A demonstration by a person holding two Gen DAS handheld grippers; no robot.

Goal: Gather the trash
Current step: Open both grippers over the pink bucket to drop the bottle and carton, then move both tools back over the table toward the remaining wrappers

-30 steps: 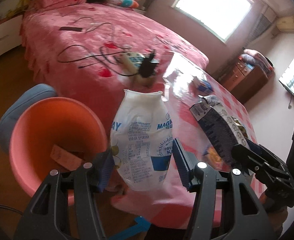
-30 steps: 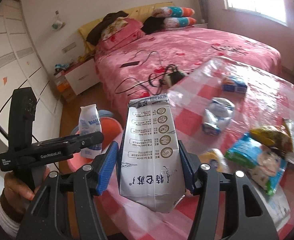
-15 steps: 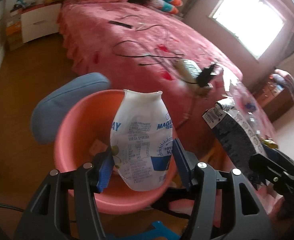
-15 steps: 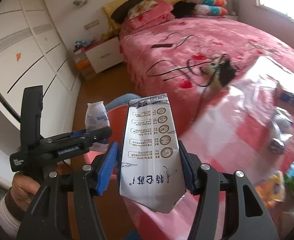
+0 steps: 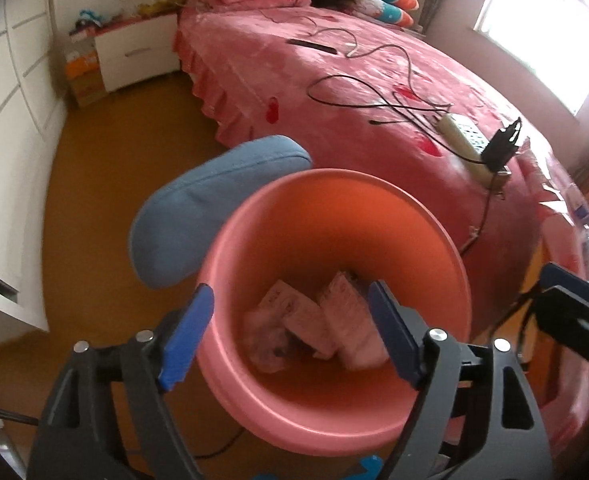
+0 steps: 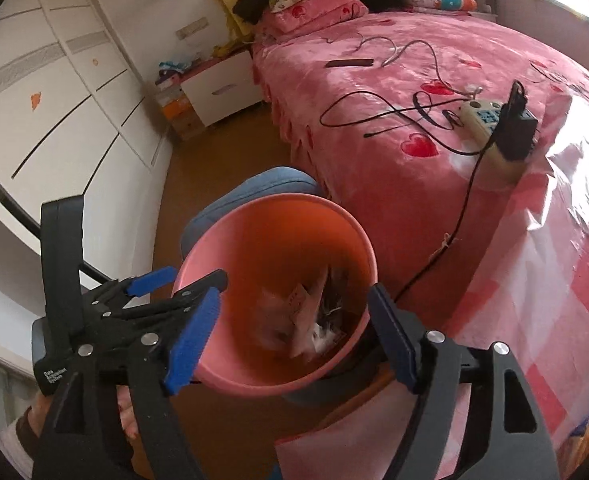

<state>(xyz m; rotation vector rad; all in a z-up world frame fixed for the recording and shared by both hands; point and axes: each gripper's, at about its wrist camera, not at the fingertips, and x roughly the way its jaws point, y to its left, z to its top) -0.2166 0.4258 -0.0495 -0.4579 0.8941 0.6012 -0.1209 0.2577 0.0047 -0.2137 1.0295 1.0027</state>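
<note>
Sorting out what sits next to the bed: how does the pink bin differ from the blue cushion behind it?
The pink bin is a rigid open tub with wrappers in it; the blue cushion is a soft, padded, closed shape. The bin looks rounder and deeper, the cushion long and flattish. Both stand beside the bed.

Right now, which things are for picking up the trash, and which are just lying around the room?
For the job:
- pink bin
- wrappers inside it
- left gripper, right gripper, both opening, nothing between them

Just lying about:
- power strip and cables on the bed
- blue cushion
- pillows
</note>
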